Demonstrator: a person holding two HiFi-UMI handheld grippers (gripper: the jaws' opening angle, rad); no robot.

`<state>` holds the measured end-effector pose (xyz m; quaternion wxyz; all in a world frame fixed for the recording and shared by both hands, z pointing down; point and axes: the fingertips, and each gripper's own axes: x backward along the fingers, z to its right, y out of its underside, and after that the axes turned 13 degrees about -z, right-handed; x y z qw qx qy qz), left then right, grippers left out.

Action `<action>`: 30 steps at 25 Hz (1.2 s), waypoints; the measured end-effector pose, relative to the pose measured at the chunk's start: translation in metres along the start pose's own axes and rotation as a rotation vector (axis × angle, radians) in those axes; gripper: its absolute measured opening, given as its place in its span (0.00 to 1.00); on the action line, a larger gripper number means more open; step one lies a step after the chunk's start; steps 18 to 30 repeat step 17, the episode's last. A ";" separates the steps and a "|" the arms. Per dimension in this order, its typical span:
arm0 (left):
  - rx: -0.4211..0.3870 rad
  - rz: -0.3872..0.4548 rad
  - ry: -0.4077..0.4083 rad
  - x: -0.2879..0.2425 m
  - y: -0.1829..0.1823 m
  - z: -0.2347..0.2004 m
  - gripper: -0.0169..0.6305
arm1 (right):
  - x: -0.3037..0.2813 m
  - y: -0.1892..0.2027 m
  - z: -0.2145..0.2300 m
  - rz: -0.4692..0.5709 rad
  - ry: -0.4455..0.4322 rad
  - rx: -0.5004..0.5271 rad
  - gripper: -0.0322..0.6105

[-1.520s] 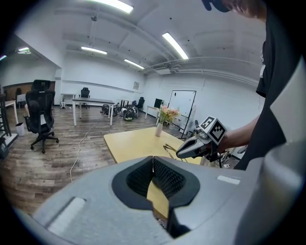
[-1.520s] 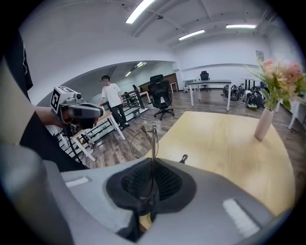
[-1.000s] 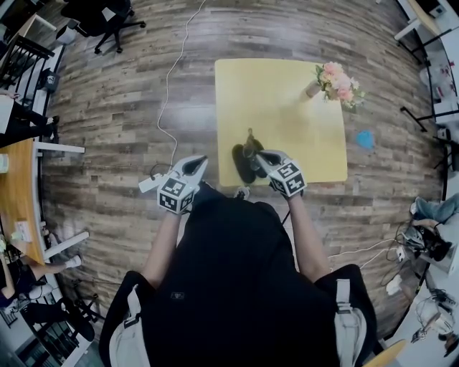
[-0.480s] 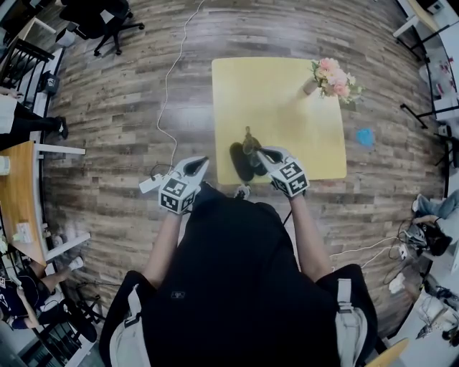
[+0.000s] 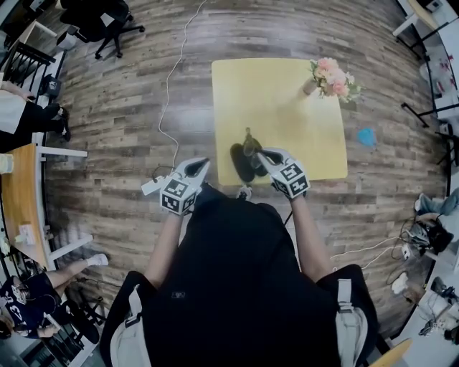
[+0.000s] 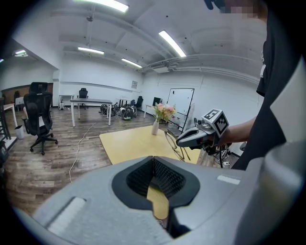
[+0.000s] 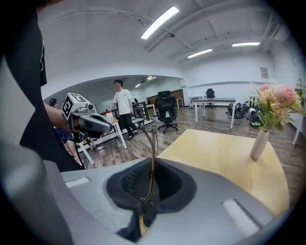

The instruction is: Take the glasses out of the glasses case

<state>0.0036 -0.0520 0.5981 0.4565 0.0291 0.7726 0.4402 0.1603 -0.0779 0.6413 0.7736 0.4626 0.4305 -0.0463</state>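
A thin-framed pair of glasses (image 5: 249,144) (image 7: 145,137) stands upright above the near edge of the yellow table (image 5: 287,107). My right gripper (image 5: 261,155) (image 7: 152,165) is shut on one of its arms. The lenses stick up past the jaws. The dark glasses case (image 5: 240,164) lies open on the table just left of that gripper, and what is inside it cannot be made out. My left gripper (image 5: 199,164) (image 6: 153,160) hovers off the table's left side over the floor, shut with nothing in it. The left gripper view shows the right gripper (image 6: 191,138) carrying the glasses (image 6: 175,145).
A vase of pink flowers (image 5: 331,79) stands at the table's far right corner. A white cable (image 5: 171,107) runs across the wooden floor on the left. Office chairs (image 5: 104,18), desks and people sit around the room's edges.
The grippers and the glasses have barely moved. People at the left edge of the room have shifted.
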 end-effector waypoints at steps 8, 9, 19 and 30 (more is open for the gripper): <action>-0.012 -0.002 0.005 -0.002 -0.003 0.001 0.05 | 0.002 -0.001 0.000 0.011 0.002 -0.004 0.08; -0.012 -0.001 0.005 -0.002 -0.003 0.001 0.05 | 0.002 -0.001 0.000 0.010 0.003 -0.004 0.08; -0.006 -0.002 0.007 -0.004 -0.004 0.002 0.05 | 0.005 -0.002 0.002 0.009 0.006 -0.004 0.08; -0.006 -0.002 0.007 -0.004 -0.004 0.002 0.05 | 0.005 -0.002 0.002 0.009 0.006 -0.004 0.08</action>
